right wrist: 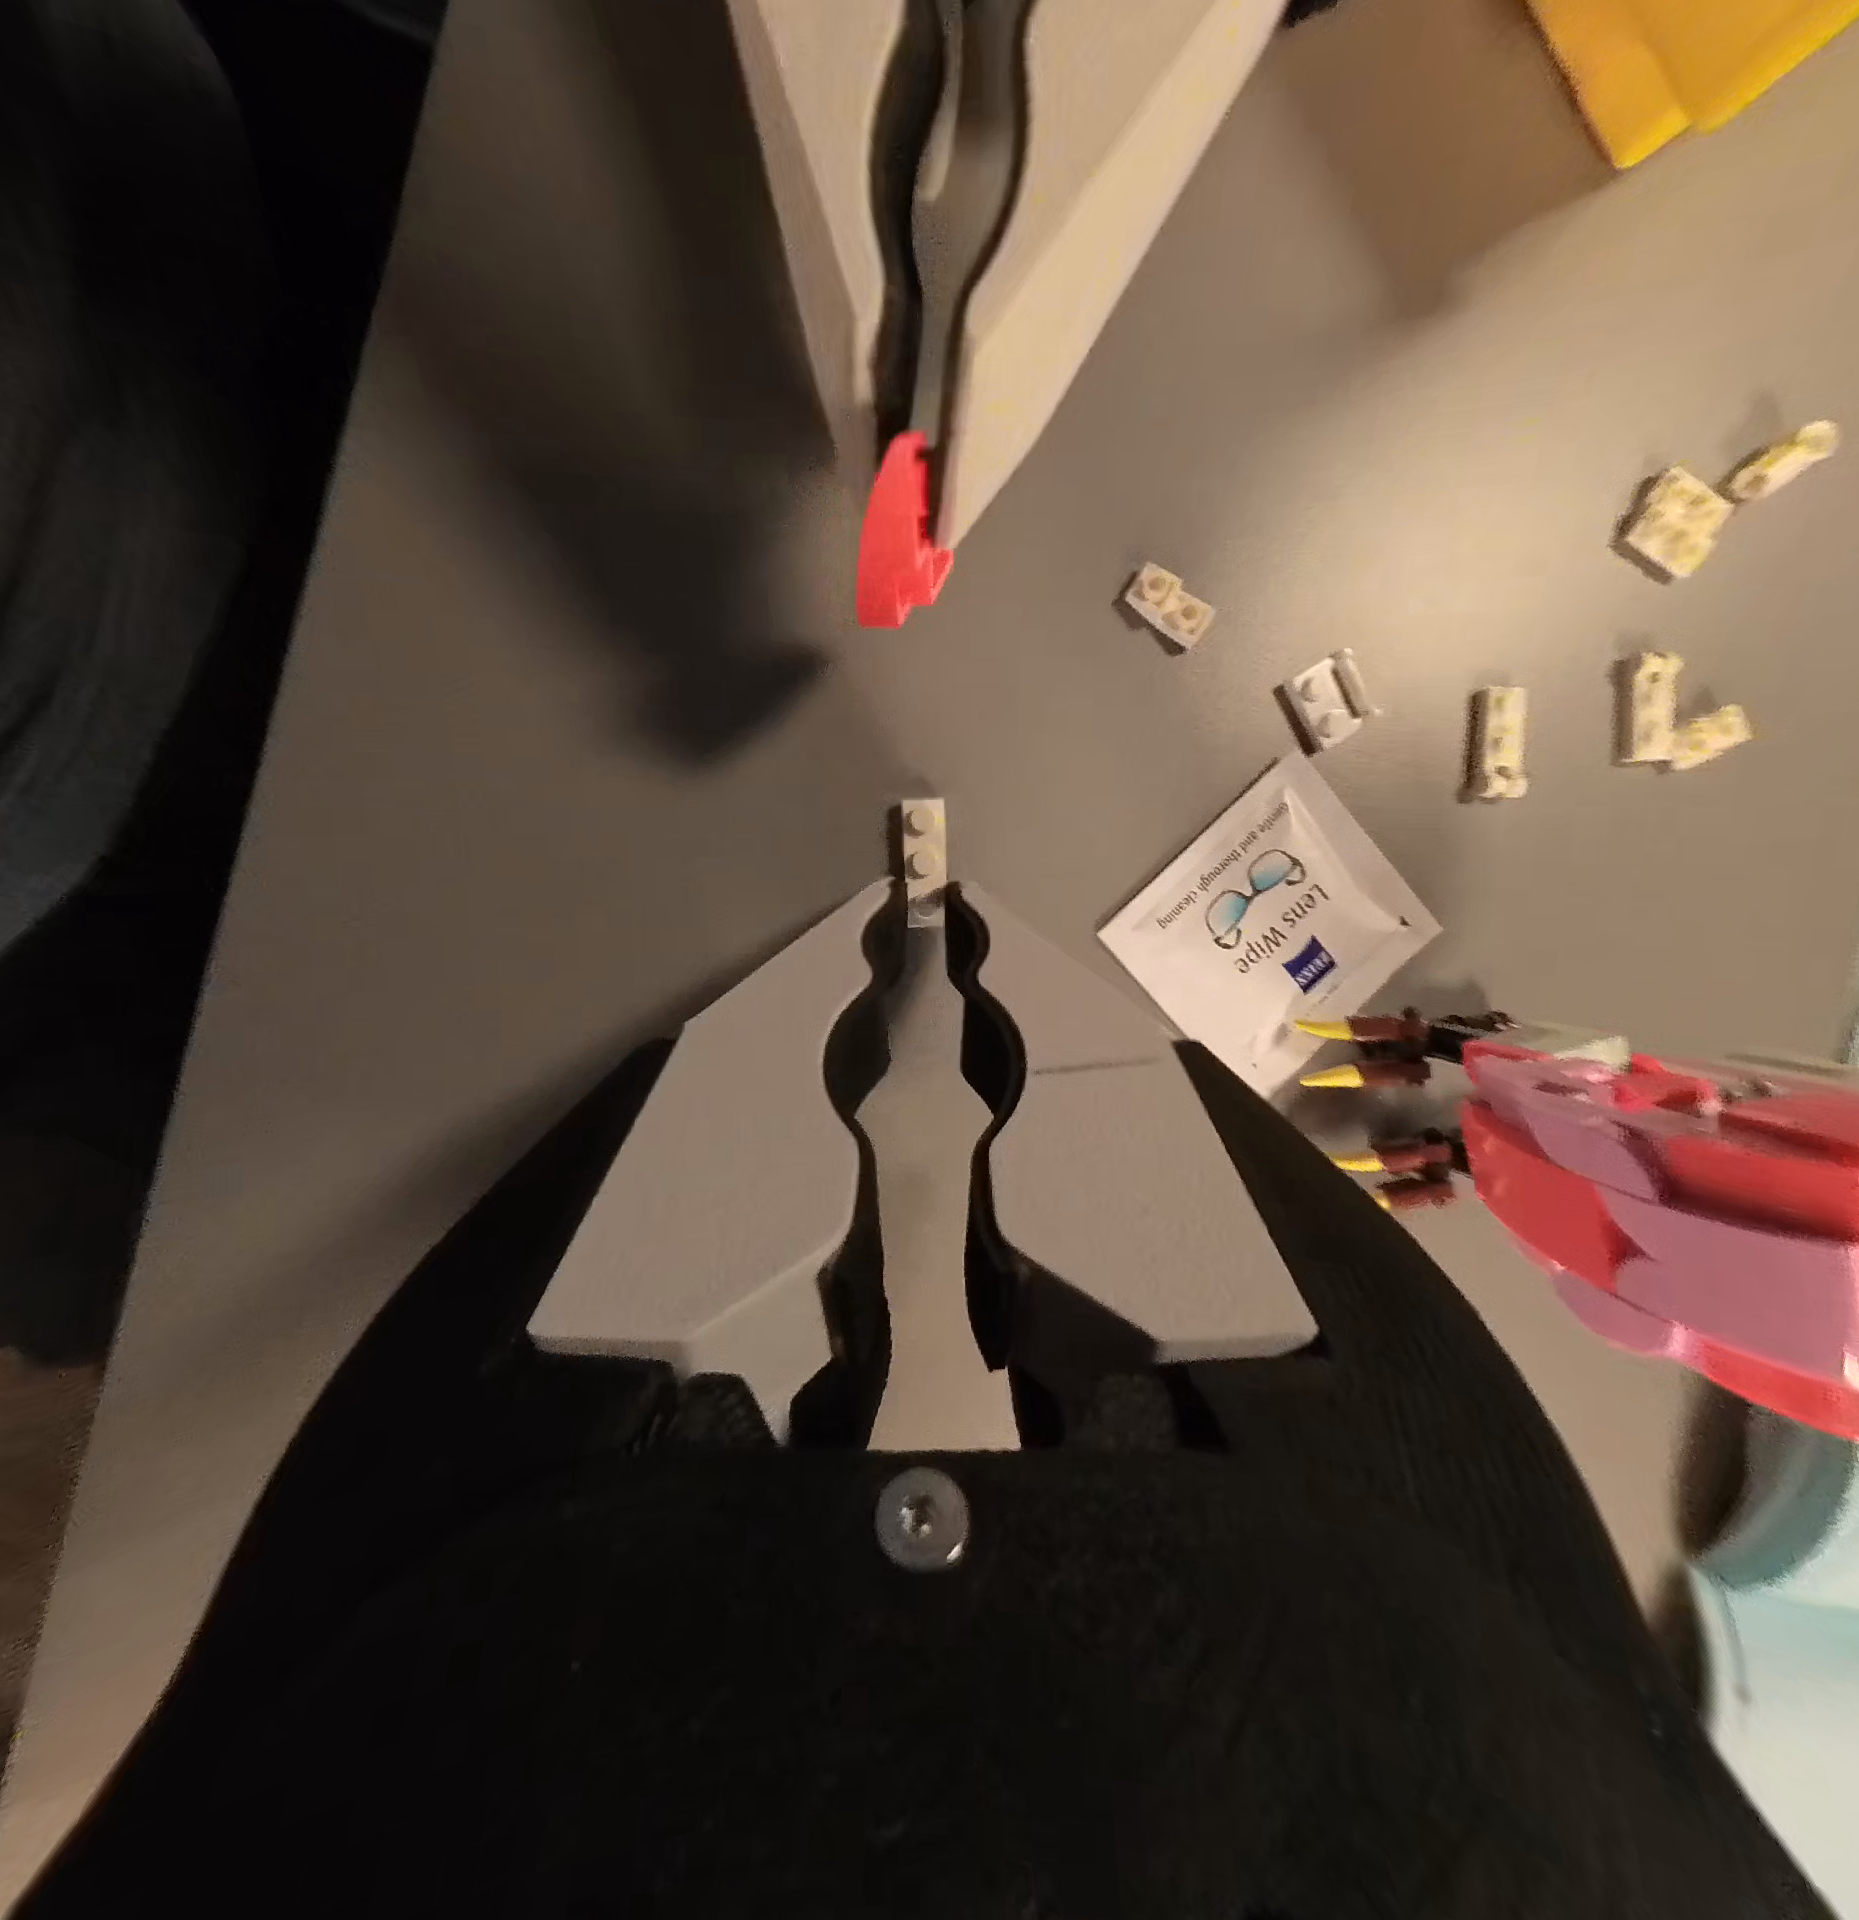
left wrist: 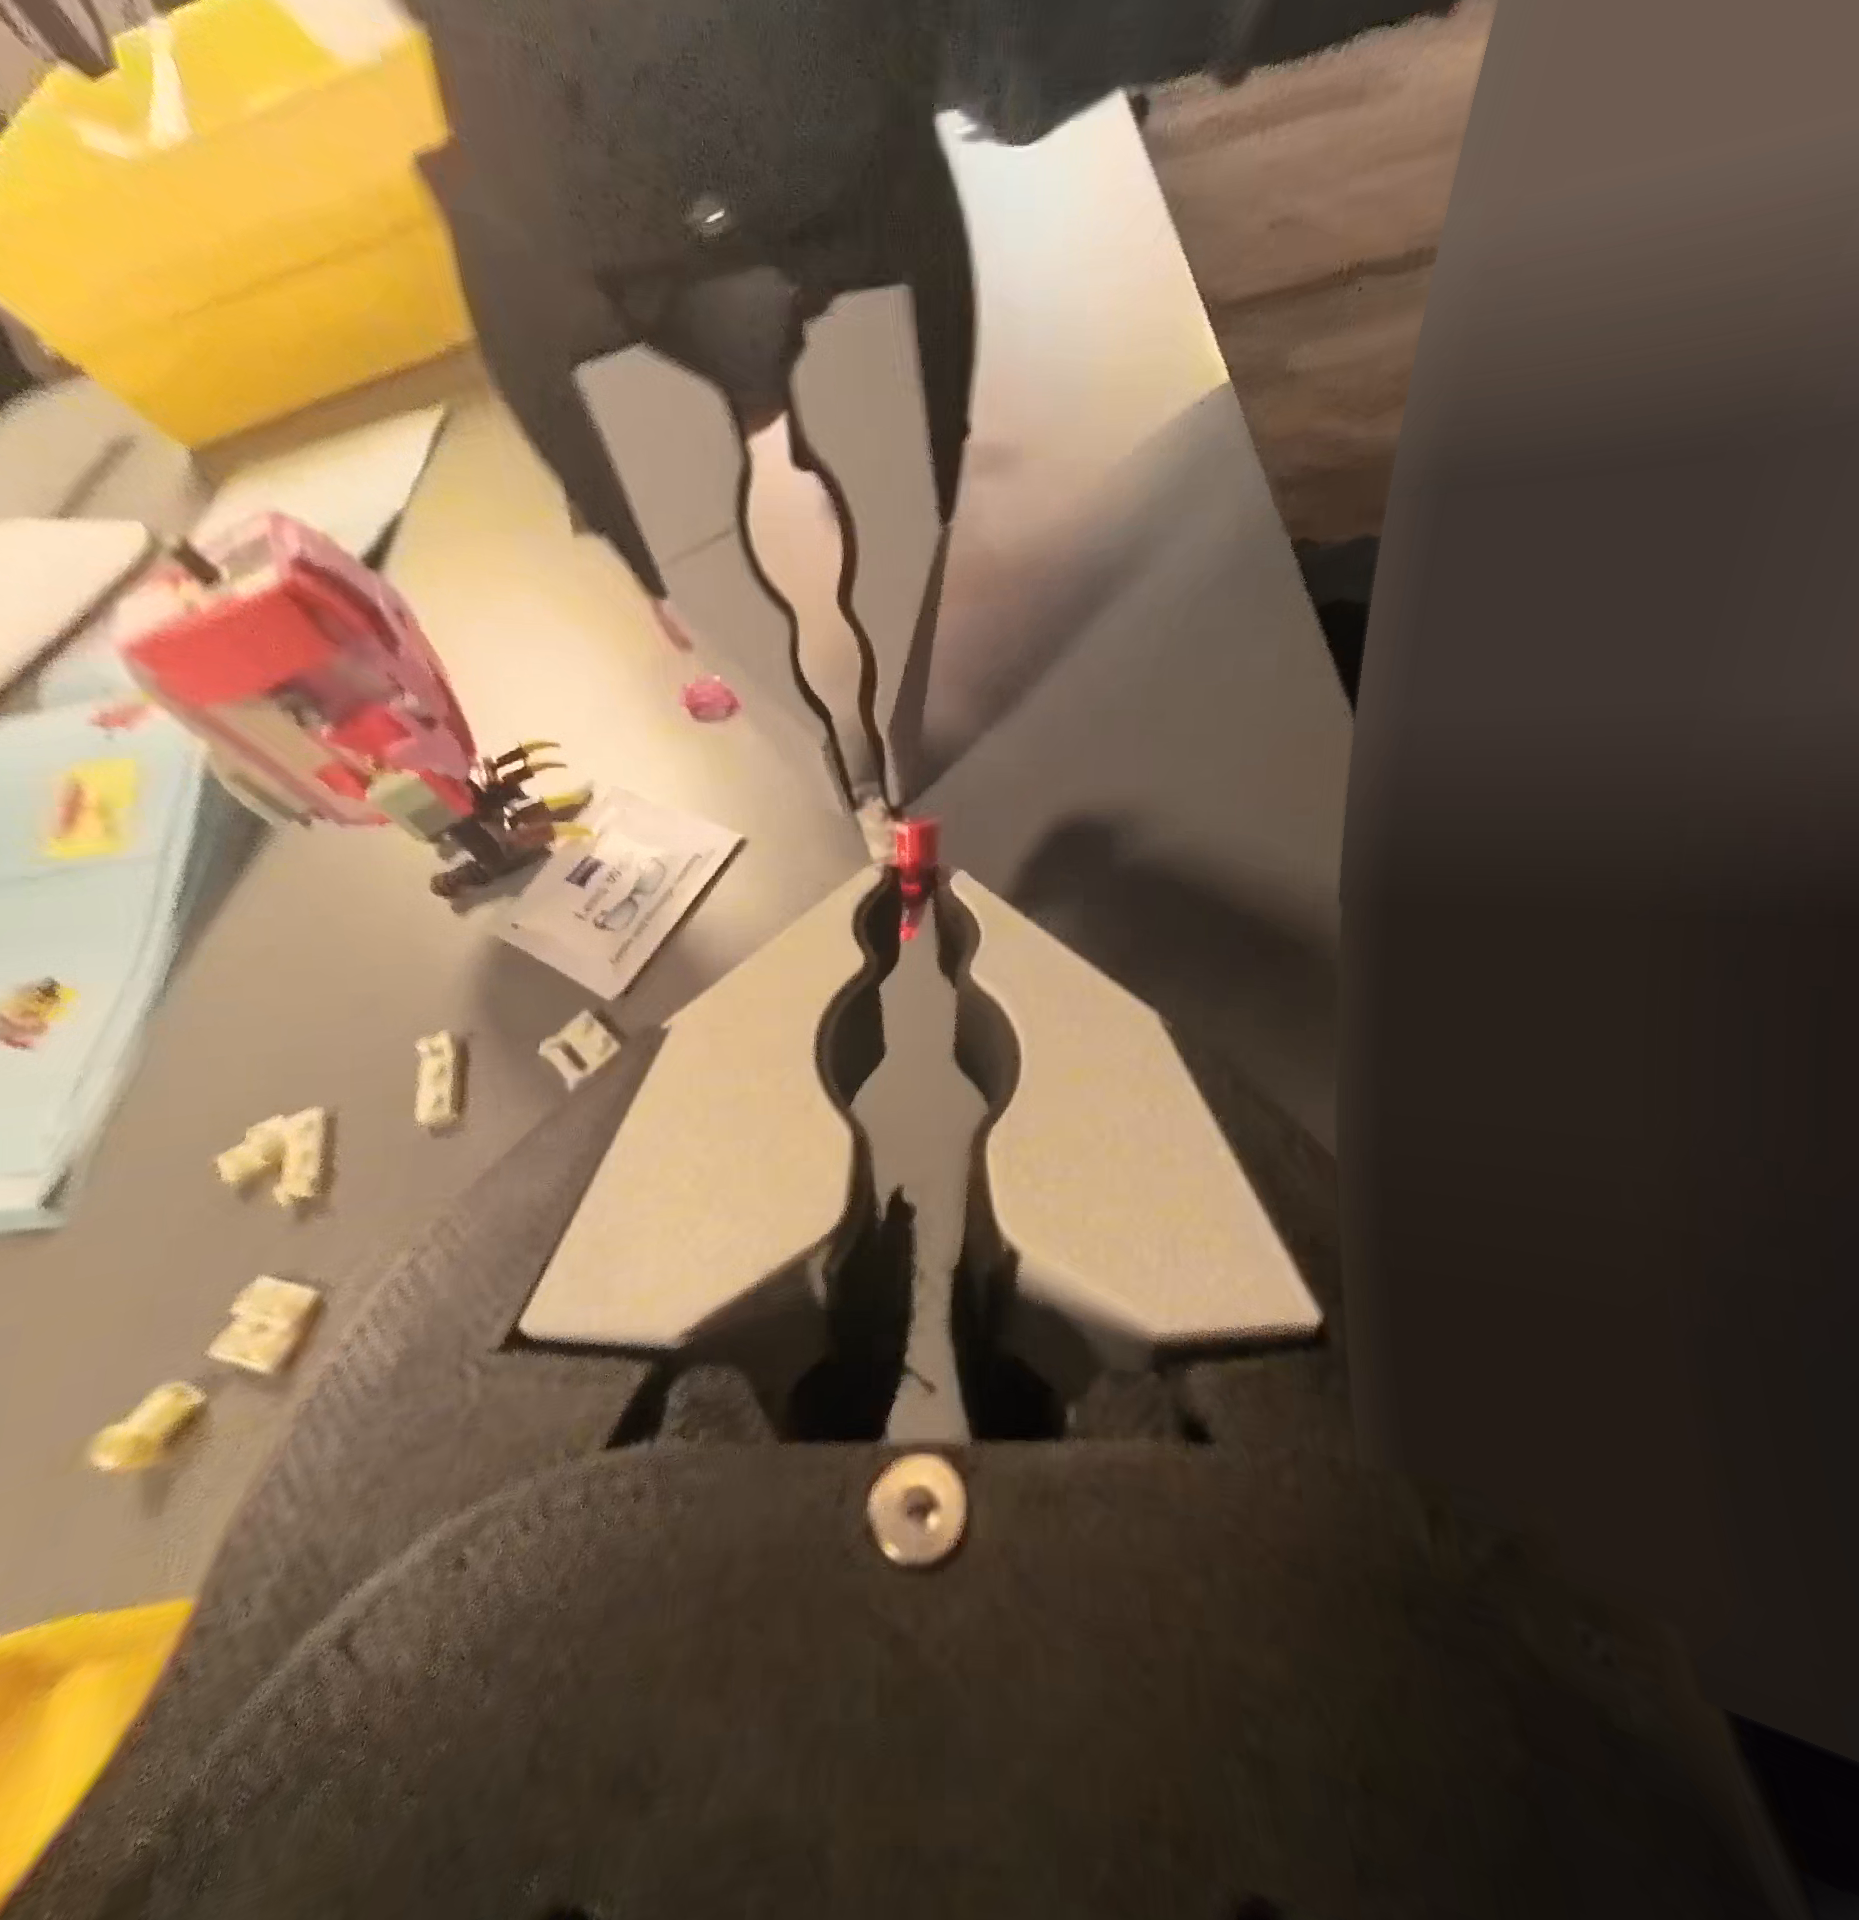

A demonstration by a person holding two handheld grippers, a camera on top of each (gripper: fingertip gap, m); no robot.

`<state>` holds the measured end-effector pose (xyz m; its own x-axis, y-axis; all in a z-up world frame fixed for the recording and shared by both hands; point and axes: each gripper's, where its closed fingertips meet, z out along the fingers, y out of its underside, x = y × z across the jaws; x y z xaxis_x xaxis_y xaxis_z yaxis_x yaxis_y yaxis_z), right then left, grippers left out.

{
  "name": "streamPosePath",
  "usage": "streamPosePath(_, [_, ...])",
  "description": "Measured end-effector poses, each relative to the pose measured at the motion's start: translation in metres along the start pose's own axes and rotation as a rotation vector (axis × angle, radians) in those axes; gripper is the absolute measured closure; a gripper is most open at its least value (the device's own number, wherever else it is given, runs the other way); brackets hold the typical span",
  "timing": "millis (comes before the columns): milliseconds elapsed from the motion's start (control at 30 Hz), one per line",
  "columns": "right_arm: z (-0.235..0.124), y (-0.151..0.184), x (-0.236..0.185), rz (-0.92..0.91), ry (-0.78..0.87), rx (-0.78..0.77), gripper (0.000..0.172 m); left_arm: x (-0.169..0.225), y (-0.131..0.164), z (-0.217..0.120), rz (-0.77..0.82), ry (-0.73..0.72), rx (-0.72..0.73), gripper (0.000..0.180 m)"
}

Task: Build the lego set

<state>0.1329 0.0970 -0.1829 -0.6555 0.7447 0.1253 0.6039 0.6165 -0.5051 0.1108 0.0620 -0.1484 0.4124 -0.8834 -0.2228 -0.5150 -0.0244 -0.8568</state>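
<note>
Grey tabletop [right wrist: 551, 727] carries scattered cream plastic bricks [right wrist: 1496, 743], a white paper sachet [right wrist: 1268, 914] and a red-and-pink brick model [right wrist: 1673, 1226] toward its far side from the dark near edge. Left gripper [left wrist: 909, 883] pinches a small red curved plastic brick [right wrist: 899, 540]. Right gripper [right wrist: 923, 894], tips facing it, clamps a narrow pale-grey studded plate [right wrist: 923, 847]; the two pieces stand close together.
</note>
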Motion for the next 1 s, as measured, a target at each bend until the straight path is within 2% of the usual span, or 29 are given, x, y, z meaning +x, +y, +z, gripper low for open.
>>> streamPosePath(133, [-0.006, -0.002, 0.014, -0.088, 0.253, -0.017, 0.167, -0.007, 0.003, -0.002, -0.21, 0.046, -0.008, 0.176])
streamPosePath(267, [-0.013, -0.006, 0.029, -0.311, 0.61, -0.085, 0.167, -0.012, 0.005, 0.001, -0.341, 0.079, -0.04, 0.176])
streamPosePath(333, [-0.014, -0.013, 0.026, -0.399, 0.707, -0.086, 0.167, -0.015, 0.001, 0.004, -0.394, 0.092, -0.053, 0.176])
streamPosePath(433, [-0.02, -0.015, 0.025, -0.511, 0.813, -0.133, 0.167, -0.013, 0.006, 0.009, -0.462, 0.133, -0.173, 0.176])
streamPosePath(600, [-0.028, -0.009, 0.022, -0.574, 0.867, -0.182, 0.167, -0.019, 0.024, 0.013, -0.467, 0.081, -0.402, 0.176])
streamPosePath(667, [-0.029, -0.007, 0.022, -0.584, 0.882, -0.193, 0.167, -0.025, 0.029, 0.015, -0.47, 0.045, -0.447, 0.176])
streamPosePath(733, [-0.03, -0.004, 0.023, -0.582, 0.894, -0.193, 0.167, -0.03, 0.032, 0.018, -0.474, 0.006, -0.462, 0.166])
streamPosePath(867, [-0.03, -0.002, 0.019, -0.591, 0.911, -0.169, 0.167, -0.038, 0.022, 0.02, -0.465, -0.085, -0.397, 0.141])
streamPosePath(933, [-0.031, -0.004, 0.017, -0.618, 0.927, -0.153, 0.167, -0.032, 0.005, 0.026, -0.457, -0.052, -0.299, 0.14])
streamPosePath(1000, [-0.032, -0.008, 0.015, -0.642, 0.941, -0.136, 0.167, -0.028, -0.005, 0.031, -0.467, -0.015, -0.241, 0.146])
